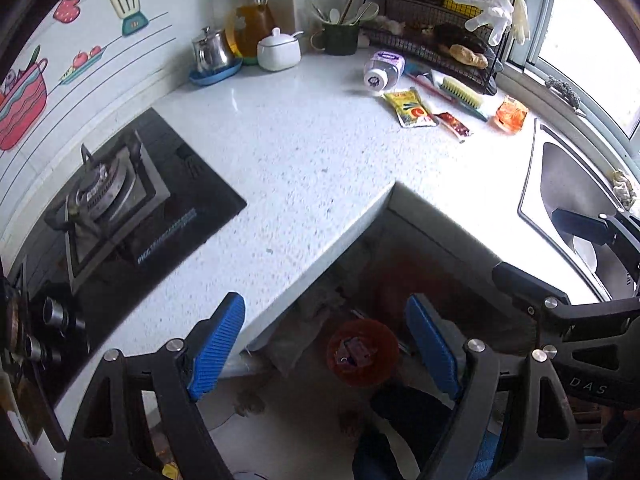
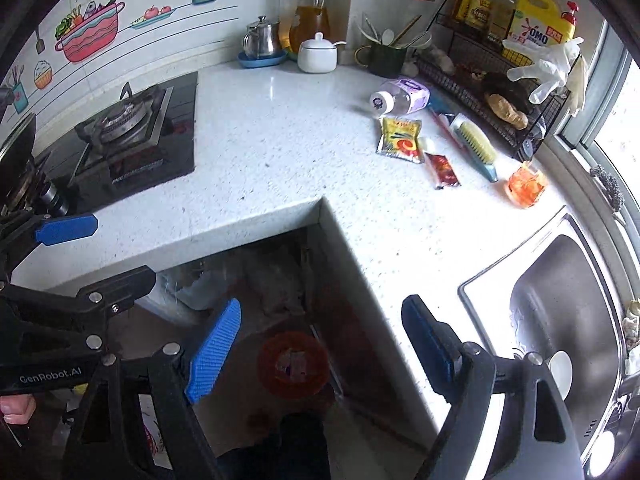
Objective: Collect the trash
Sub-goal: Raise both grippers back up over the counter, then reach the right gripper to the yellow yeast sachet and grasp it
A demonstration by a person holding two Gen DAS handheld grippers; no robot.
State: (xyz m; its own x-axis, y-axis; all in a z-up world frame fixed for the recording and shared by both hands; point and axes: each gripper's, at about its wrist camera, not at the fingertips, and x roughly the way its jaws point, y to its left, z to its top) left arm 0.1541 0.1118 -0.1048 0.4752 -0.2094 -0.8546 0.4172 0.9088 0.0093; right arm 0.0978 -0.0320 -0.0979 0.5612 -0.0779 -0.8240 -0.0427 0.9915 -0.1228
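Both grippers, left (image 1: 326, 346) and right (image 2: 320, 346), gape wide, empty; "GenRobot.AI" lettering; "OMO" jug (image 2: 538, 26) shelved.

The yellow detergent bottle (image 2: 536, 24) on the wire rack (image 2: 480, 92), far ahead and to the right of the right gripper's fingers, carries the brand "OMO" in blue letters. Close at the left of that gripper, the black body of the left gripper (image 2: 80, 252) reads "GenRobot.AI". In the left wrist view, the right gripper (image 1: 560, 248) shows the letters "DAS" on its frame.
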